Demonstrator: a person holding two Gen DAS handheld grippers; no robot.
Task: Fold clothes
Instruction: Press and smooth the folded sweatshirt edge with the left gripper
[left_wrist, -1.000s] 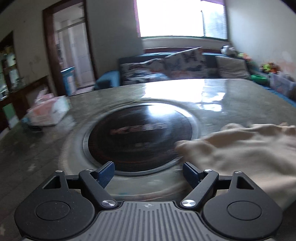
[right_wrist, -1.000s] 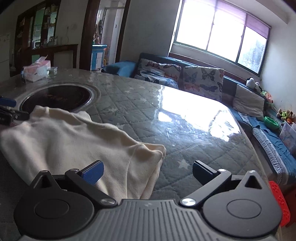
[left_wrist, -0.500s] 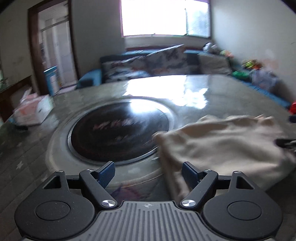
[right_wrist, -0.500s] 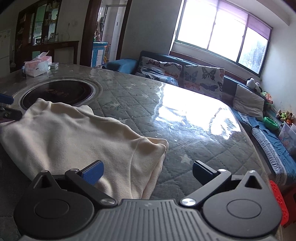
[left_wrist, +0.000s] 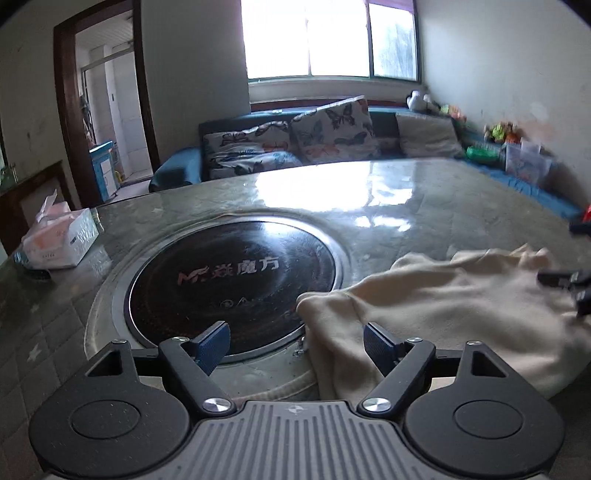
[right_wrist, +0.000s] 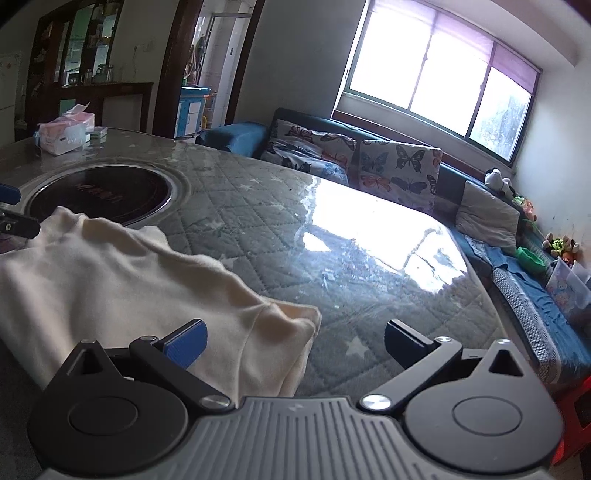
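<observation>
A cream garment (left_wrist: 458, 310) lies folded on the table; it fills the right half of the left wrist view and the left of the right wrist view as the same cream garment (right_wrist: 122, 291). My left gripper (left_wrist: 297, 341) is open, its fingers straddling the garment's left end low over the table. My right gripper (right_wrist: 295, 341) is open too, with the garment's right corner between its fingers. The right gripper shows at the far right edge (left_wrist: 569, 284) of the left wrist view, and the left gripper at the far left (right_wrist: 14, 218) of the right wrist view.
A round black cooktop (left_wrist: 229, 280) is set into the table (right_wrist: 332, 229) just left of the garment. A tissue box (left_wrist: 55, 240) stands at the table's far left. A sofa with butterfly cushions (right_wrist: 369, 162) runs behind the table under the window.
The left gripper has drifted, so the garment's left end now lies between its fingers. The right gripper has barely moved. Both stay open.
</observation>
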